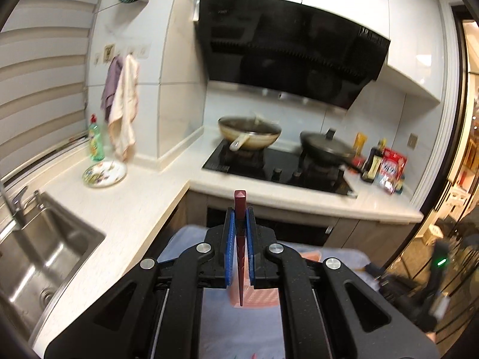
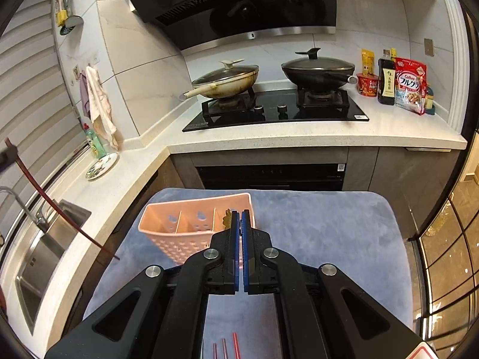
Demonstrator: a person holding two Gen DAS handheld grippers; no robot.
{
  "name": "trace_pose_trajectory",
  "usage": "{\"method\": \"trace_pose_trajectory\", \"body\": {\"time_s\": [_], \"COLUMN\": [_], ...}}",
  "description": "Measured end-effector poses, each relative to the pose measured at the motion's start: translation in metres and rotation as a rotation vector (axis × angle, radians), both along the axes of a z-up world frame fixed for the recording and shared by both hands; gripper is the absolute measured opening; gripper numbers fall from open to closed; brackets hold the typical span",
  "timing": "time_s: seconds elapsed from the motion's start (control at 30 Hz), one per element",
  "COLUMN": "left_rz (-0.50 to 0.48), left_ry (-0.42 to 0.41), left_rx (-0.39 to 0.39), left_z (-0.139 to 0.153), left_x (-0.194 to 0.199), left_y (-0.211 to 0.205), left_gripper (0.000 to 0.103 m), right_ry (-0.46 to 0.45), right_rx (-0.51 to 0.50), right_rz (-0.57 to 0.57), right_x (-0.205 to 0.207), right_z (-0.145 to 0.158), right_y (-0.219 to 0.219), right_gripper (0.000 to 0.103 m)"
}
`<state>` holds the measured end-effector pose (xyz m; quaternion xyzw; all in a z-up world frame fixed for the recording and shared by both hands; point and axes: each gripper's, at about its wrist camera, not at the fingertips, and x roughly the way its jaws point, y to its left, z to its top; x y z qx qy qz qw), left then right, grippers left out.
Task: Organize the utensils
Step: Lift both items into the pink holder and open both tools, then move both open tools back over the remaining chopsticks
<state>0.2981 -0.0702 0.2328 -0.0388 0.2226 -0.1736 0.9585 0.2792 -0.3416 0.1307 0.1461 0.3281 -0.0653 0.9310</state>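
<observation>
Three compartments in the pink basket (image 2: 191,227), something yellowish in the right one. It sits on a blue mat (image 2: 323,233) beside the kitchen counter (image 2: 125,179). Left gripper (image 1: 239,233) pinches a dark red chopstick (image 1: 240,209); right gripper (image 2: 241,233) is pressed together on nothing.

My left gripper (image 1: 239,224) pinches a chopstick (image 1: 240,239), lifted above the mat (image 2: 314,233). On the mat, the utensil basket (image 2: 191,227) sits just ahead-left of my right gripper (image 2: 240,224). Stove (image 2: 275,110) behind w/ two pans; sink (image 2: 45,239) on the left.
</observation>
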Motion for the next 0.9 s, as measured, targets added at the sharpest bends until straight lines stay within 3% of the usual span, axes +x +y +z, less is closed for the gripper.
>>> {"method": "trace_pose_trajectory", "body": {"time_s": [0.17,0.43,0.7,0.77,0.83,0.9], "left_rz": [-0.018,-0.016,0.016,0.021,0.028,0.037], "left_ry": [-0.040,0.040,0.102,0.112,0.116,0.108], "left_rx": [-0.011,0.038,0.051,0.066,0.070,0.078], "left_z": [0.006,-0.040,-0.078,-0.081,-0.081,-0.080], "left_x": [0.025,0.068,0.078,0.076,0.069,0.058], "left_y": [-0.025,-0.050,-0.044,-0.041,-0.037,-0.032], "left_gripper": [0.007,0.007,0.012,0.018,0.034,0.038], "right_ry": [0.068,0.135,0.126,0.117,0.109,0.095], "right_rx": [0.016,0.018,0.004,-0.010,-0.028,-0.048], "right_rz": [-0.005,0.016,0.012,0.011,0.012,0.014], "right_x": [0.039,0.062,0.058,0.051,0.043,0.033], "right_z": [-0.028,-0.066,-0.064,-0.057,-0.050,-0.042], "right_y": [-0.009,-0.007,-0.009,-0.006,-0.003,0.001], "right_gripper": [0.002,0.002,0.006,0.007,0.012,0.019]}}
